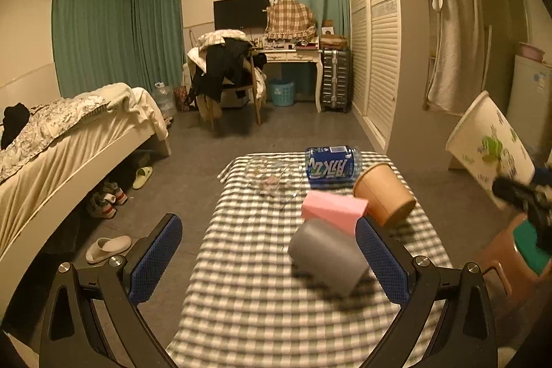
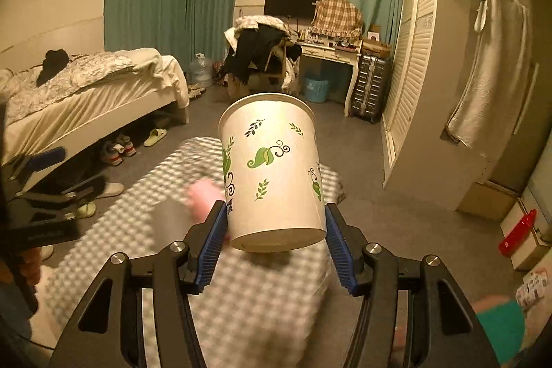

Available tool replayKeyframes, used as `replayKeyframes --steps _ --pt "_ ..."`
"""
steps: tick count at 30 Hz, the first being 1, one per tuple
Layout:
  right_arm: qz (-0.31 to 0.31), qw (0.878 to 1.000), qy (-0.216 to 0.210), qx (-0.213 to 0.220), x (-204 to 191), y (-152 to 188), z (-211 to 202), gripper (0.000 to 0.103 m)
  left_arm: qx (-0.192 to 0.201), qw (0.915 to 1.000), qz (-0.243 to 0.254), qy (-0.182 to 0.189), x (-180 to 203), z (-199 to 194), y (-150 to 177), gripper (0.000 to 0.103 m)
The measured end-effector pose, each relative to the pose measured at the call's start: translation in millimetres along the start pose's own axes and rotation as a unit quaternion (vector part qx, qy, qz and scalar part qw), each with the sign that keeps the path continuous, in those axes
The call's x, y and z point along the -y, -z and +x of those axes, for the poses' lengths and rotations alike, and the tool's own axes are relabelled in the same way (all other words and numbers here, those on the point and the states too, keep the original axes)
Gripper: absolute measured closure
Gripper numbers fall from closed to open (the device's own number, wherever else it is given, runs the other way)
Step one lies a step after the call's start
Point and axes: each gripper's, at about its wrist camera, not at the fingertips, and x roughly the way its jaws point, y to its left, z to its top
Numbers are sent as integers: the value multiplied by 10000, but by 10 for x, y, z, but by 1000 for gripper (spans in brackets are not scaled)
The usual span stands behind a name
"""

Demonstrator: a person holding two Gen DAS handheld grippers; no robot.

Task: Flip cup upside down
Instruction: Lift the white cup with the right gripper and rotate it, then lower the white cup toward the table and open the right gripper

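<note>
My right gripper (image 2: 276,223) is shut on a white paper cup with green leaf prints (image 2: 272,171) and holds it in the air above the checkered table (image 2: 248,306), rim away from me and base toward the camera. The same cup shows at the right edge of the left wrist view (image 1: 490,150), tilted, held off the table's right side. My left gripper (image 1: 269,250) is open and empty, low over the near part of the table (image 1: 248,299), with a grey cup (image 1: 327,256) lying on its side between its fingers.
On the table lie a brown paper cup (image 1: 384,195) on its side, a pink block (image 1: 333,209), a blue-labelled bottle (image 1: 331,166) and clear plastic wrap (image 1: 272,178). A bed (image 1: 69,140) stands left, a wardrobe (image 1: 376,50) right, slippers (image 1: 108,249) on the floor.
</note>
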Motion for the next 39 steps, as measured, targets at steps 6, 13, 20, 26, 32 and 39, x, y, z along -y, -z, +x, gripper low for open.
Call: replayKeyframes --steps 6,13,20,26,32,39 --pt "453 9987 104 -209 -614 468 -434 47 -26 9999 -158 -19 -292 -366 363 0" --pt "578 9962 298 -584 -1019 978 -251 47 -112 9993 -332 -112 -470 -375 912 0" --pt "538 9920 485 -1034 -1161 1319 198 47 -304 9989 -262 -244 -505 -238 1234 0" --pt "512 9896 561 -1222 -1184 1507 408 47 -307 9984 -361 -314 -556 -171 1313 0" --pt "564 9913 499 -1083 -1184 1629 469 45 -163 9991 -188 -341 -470 -205 1319 0" --pt "649 9956 270 -612 -990 1553 110 17 -155 9990 -191 -378 -348 -243 1257 0"
